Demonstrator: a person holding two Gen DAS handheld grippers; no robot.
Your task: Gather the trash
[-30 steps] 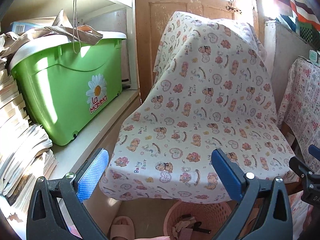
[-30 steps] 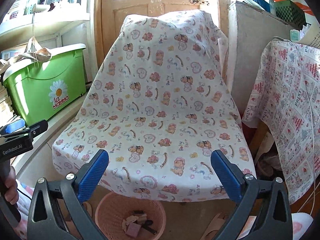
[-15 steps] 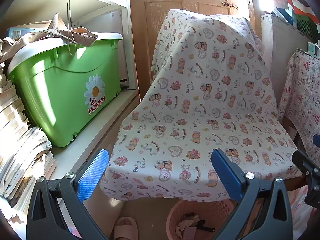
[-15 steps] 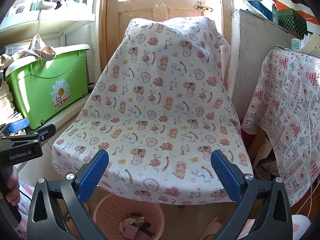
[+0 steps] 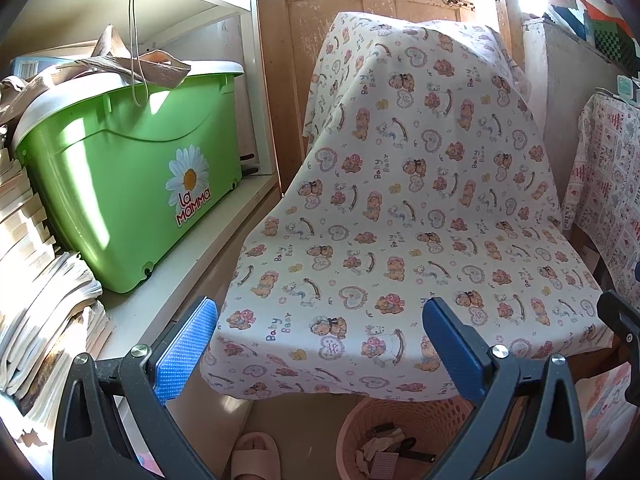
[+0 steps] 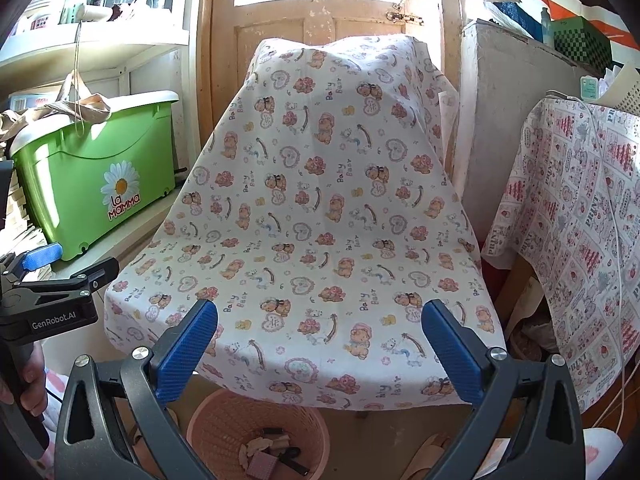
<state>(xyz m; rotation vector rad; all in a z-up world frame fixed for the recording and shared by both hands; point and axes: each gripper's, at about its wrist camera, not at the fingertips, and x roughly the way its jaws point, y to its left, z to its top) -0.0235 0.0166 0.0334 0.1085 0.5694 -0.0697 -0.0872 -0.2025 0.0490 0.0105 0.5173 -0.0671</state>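
I've got both grippers up w/ nothing in them. My left gripper (image 5: 320, 354) has its blue-padded fingers spread wide apart, hovering in front of the seat edge of the chair draped in white cloth printed w/ bears and hearts (image 5: 400, 208). The trash sits in the round pink woven plastic basket (image 5: 404, 432) on the floor under that seat edge, below and a bit right of centre between the left fingers; scraps of paper and dark bits lie in its bottom. Right gripper (image 6: 320, 350) likewise spread wide, empty, w/ the same basket (image 6: 256, 428) low and left of centre between its fingers, partly hidden by the left finger.

Going left to right in the room: stacked newspapers (image 5: 44, 292) far left, then a green plastic lidded tub w/ a daisy and "la MAMMA" label (image 5: 132, 184) on a pale shelf ledge (image 5: 192, 292), crumpled brown paper (image 5: 120, 64) on its lid. Then a worn wooden door (image 6: 320, 20) behind the chair, a white cabinet side (image 6: 500, 120), and far right a table under a pink patchwork-print cloth (image 6: 580, 220).

Floor under the chair is tight: a pink slipper (image 5: 254, 454) lies just left of the basket. A hand (image 6: 28, 376) grips the left handle at the right view's left edge.
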